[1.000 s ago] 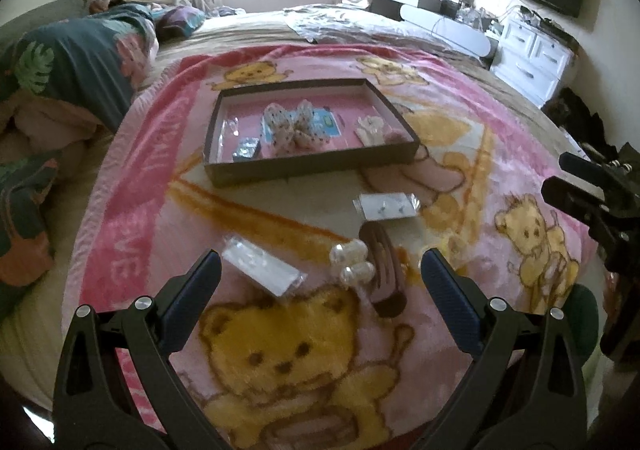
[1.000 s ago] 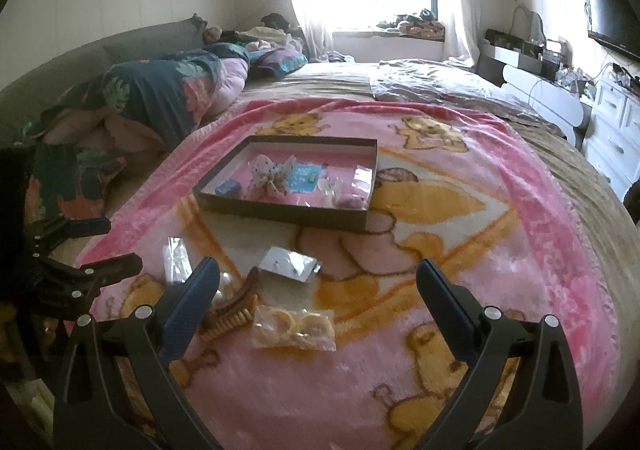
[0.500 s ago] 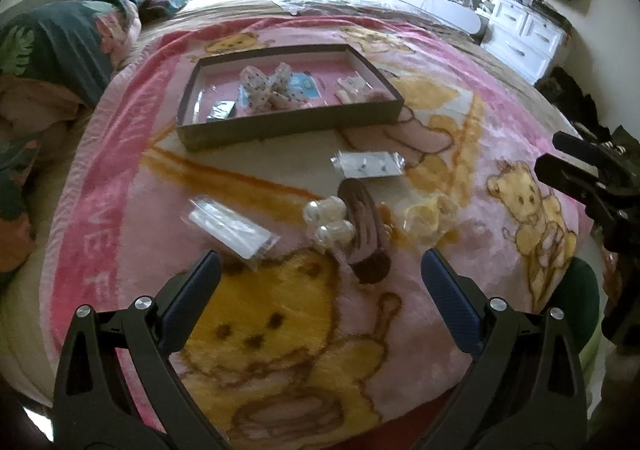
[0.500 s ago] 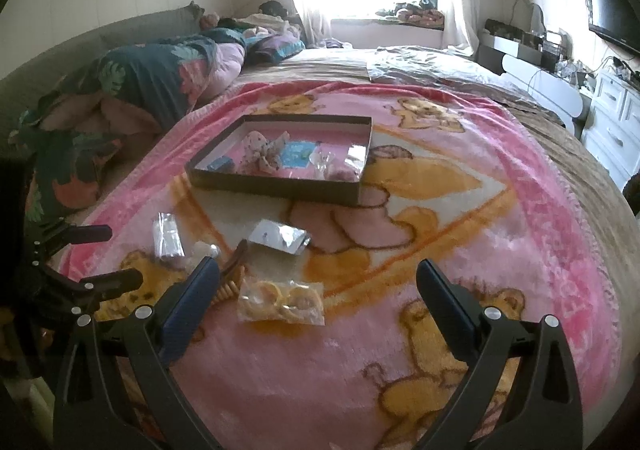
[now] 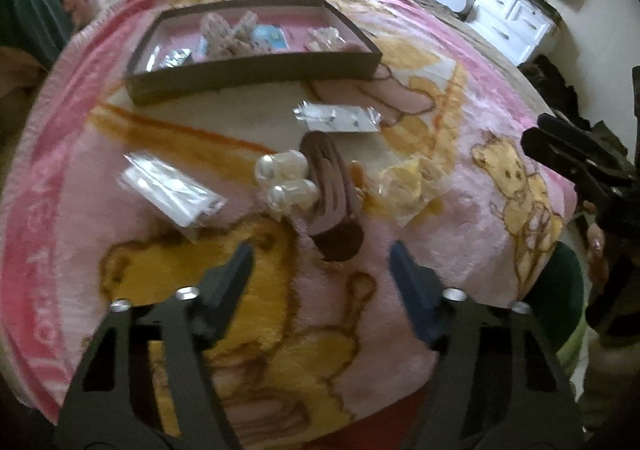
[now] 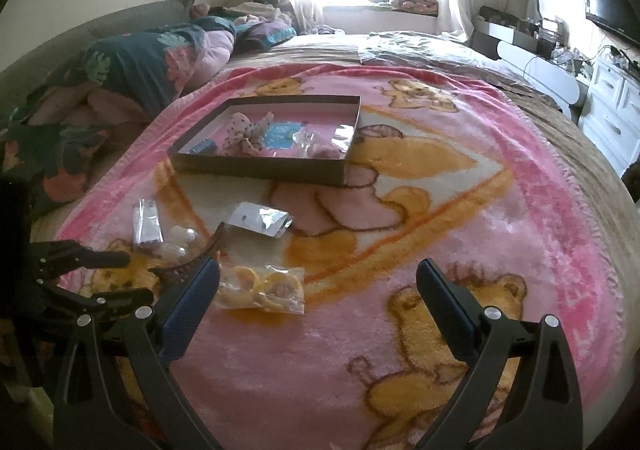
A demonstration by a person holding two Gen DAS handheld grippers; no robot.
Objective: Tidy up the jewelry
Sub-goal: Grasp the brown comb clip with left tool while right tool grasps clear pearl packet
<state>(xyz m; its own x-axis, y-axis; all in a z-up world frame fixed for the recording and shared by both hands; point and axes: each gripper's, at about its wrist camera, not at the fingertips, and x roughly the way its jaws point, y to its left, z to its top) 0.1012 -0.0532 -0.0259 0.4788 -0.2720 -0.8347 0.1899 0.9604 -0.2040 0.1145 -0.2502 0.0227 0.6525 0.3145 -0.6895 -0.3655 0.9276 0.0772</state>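
Note:
A brown hair claw clip (image 5: 330, 194) lies on the pink bear blanket (image 5: 500, 98), with a pearl hair piece (image 5: 286, 180) against its left side. My left gripper (image 5: 320, 254) hangs just short of the clip's near end. Its jaws are closing, still apart, and the pads touch nothing. Around the clip lie a clear bag (image 5: 172, 188), an earring card bag (image 5: 338, 118) and a bag of yellow rings (image 5: 408, 182). My right gripper (image 6: 318, 268) stands wide open above the blanket, with the ring bag (image 6: 262, 288) by its left finger.
A shallow brown box (image 6: 256, 170) holding several small jewelry packets sits farther back on the blanket. Bedding and pillows (image 6: 120, 66) are piled at the left. A white dresser (image 6: 612, 110) stands at the right. The left gripper (image 6: 112, 274) shows at the left edge of the right wrist view.
My left gripper has come down and closer to the brown clip, and its jaws have narrowed from wide open. The right gripper has sunk a little toward the blanket, still wide open.

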